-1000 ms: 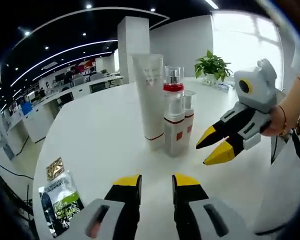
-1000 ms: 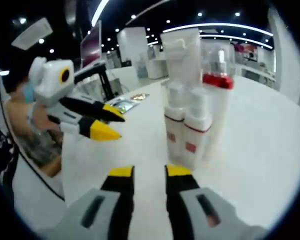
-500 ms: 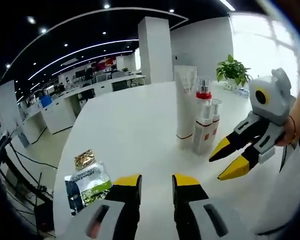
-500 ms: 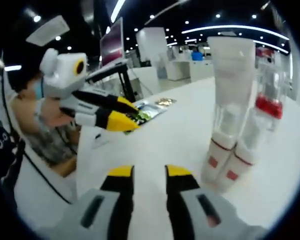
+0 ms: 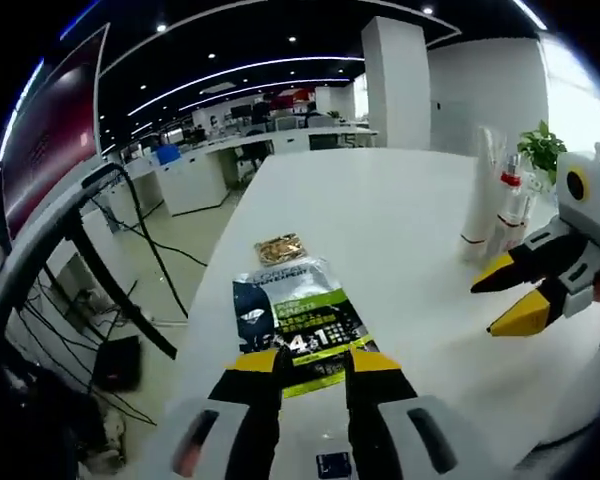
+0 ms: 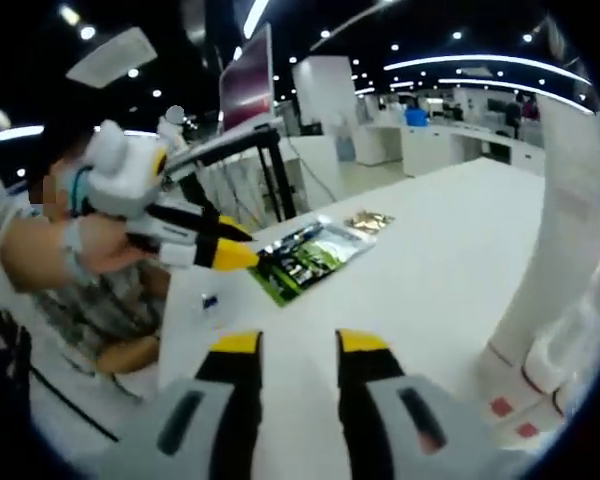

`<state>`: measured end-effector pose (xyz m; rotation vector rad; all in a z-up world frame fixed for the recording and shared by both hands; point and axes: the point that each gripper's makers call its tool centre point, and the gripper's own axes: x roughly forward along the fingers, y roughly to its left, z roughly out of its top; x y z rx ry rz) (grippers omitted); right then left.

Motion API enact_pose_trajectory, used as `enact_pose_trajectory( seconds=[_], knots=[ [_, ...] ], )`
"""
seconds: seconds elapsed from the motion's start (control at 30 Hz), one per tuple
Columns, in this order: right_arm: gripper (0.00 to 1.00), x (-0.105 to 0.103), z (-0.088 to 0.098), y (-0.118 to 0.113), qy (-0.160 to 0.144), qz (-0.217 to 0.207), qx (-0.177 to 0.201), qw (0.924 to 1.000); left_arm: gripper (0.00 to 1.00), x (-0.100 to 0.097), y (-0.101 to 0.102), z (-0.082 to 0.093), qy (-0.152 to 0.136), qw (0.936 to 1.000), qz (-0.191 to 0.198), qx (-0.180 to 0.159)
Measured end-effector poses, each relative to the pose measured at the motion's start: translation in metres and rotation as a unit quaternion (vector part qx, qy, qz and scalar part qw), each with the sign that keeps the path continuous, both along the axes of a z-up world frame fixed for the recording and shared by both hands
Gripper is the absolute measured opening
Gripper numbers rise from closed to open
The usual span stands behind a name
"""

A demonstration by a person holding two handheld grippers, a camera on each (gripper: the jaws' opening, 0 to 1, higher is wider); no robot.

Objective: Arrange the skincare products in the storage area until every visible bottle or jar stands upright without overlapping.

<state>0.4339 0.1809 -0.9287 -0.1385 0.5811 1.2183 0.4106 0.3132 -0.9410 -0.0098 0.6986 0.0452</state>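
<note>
Sachet (image 5: 298, 318), green-and-dark foil, flat on white table (image 5: 400, 230) just ahead of left gripper (image 5: 313, 362) — jaws slightly parted, empty — likely light, limp, slippery, best pinched at an edge; right gripper (image 6: 290, 343) likewise parted, empty; upright bottles (image 5: 498, 205) well apart.

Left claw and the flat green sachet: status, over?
Left claw open at the flat green-and-white sachet's near edge. Right claw open, empty. White tube and red-trimmed bottles upright, bunched close. Small gold packet lies beyond sachet.
</note>
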Motion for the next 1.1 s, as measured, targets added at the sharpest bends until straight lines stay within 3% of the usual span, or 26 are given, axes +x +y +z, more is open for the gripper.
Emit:
enact_pose_trajectory(
  seconds=[0.17,0.3,0.4,0.5,0.7,0.73,0.83,0.87,1.0,1.1],
  knots=[
    [0.29,0.008,-0.009,0.014,0.01,-0.013,-0.01,0.9998,0.24,-0.006,0.025,-0.011,0.017,0.999,0.04,-0.012],
    [0.33,0.016,-0.014,0.03,0.039,-0.033,-0.002,0.9987,0.25,-0.001,0.034,-0.022,0.033,0.998,0.049,-0.024],
    [0.33,0.023,-0.015,0.041,0.035,-0.037,0.001,0.9987,0.25,0.003,0.039,-0.025,0.038,0.9977,0.052,-0.021],
    [0.33,0.025,-0.021,0.056,0.046,-0.026,-0.012,0.9985,0.25,0.007,0.038,-0.029,0.046,0.9955,0.062,-0.056],
    [0.28,0.021,-0.047,0.067,0.066,-0.011,-0.074,0.995,0.24,0.01,0.043,-0.038,0.069,0.994,0.059,-0.061],
    [0.25,0.026,-0.043,0.072,0.049,-0.006,-0.064,0.9967,0.24,0.01,0.043,-0.039,0.071,0.994,0.059,-0.06],
    [0.25,0.022,-0.039,0.074,0.062,-0.006,-0.067,0.9958,0.23,0.008,0.045,-0.043,0.083,0.9934,0.057,-0.054],
    [0.25,0.021,-0.04,0.076,0.061,-0.003,-0.066,0.9959,0.22,0.01,0.045,-0.041,0.075,0.9944,0.054,-0.05],
    [0.21,0.021,-0.042,0.075,0.028,0.005,-0.081,0.9963,0.19,0.012,0.038,-0.041,0.075,0.9942,0.048,-0.059],
    [0.18,0.017,-0.041,0.078,0.037,0.008,-0.078,0.9962,0.13,0.013,0.031,-0.041,0.077,0.9947,0.035,-0.058]
  ],
)
